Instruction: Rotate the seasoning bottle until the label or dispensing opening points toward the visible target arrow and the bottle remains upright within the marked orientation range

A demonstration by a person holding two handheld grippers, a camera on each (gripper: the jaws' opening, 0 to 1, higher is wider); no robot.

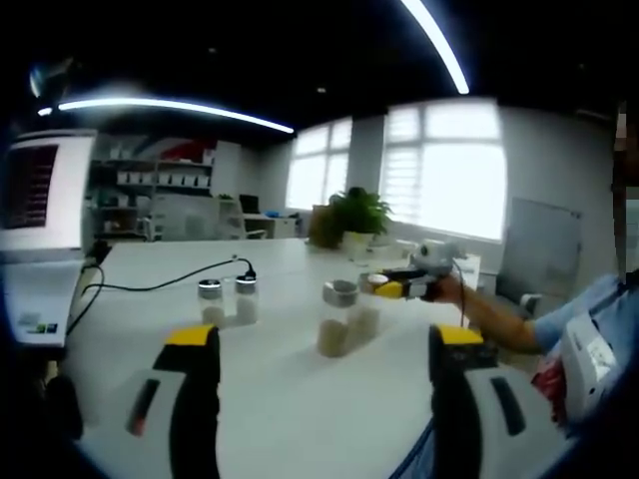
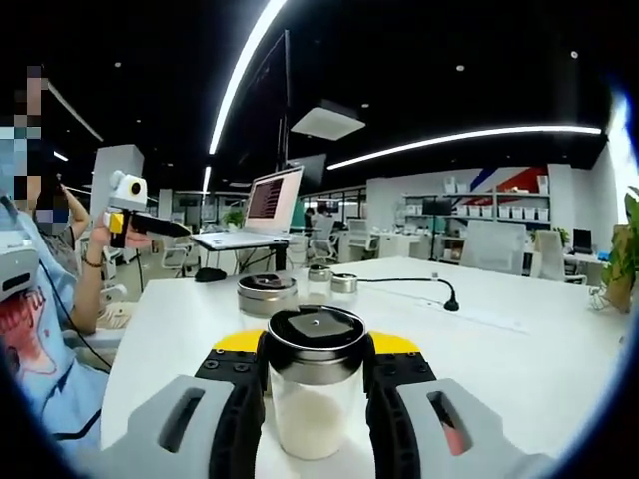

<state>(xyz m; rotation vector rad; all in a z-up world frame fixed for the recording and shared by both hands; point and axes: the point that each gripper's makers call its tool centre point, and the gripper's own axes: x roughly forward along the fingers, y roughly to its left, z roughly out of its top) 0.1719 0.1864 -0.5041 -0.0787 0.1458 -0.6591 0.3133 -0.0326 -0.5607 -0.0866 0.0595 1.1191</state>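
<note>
My right gripper [image 2: 316, 394] clenches the seasoning bottle [image 2: 314, 389] at bottom centre; left gripper [image 1: 324, 384] released, I'd twist slowly, keeping it upright.

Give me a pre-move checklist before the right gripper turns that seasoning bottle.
1. Right gripper closed on the seasoning bottle: ok.
2. Bottle upright: ok.
3. Target arrow on the table: cannot tell, none visible.
4. Direction of label or opening: cannot tell.
5. Neighbouring jar clear of the grip: ok, it stands behind, apart.
6. Left gripper out of the way: ok, open, holding nothing.
</note>
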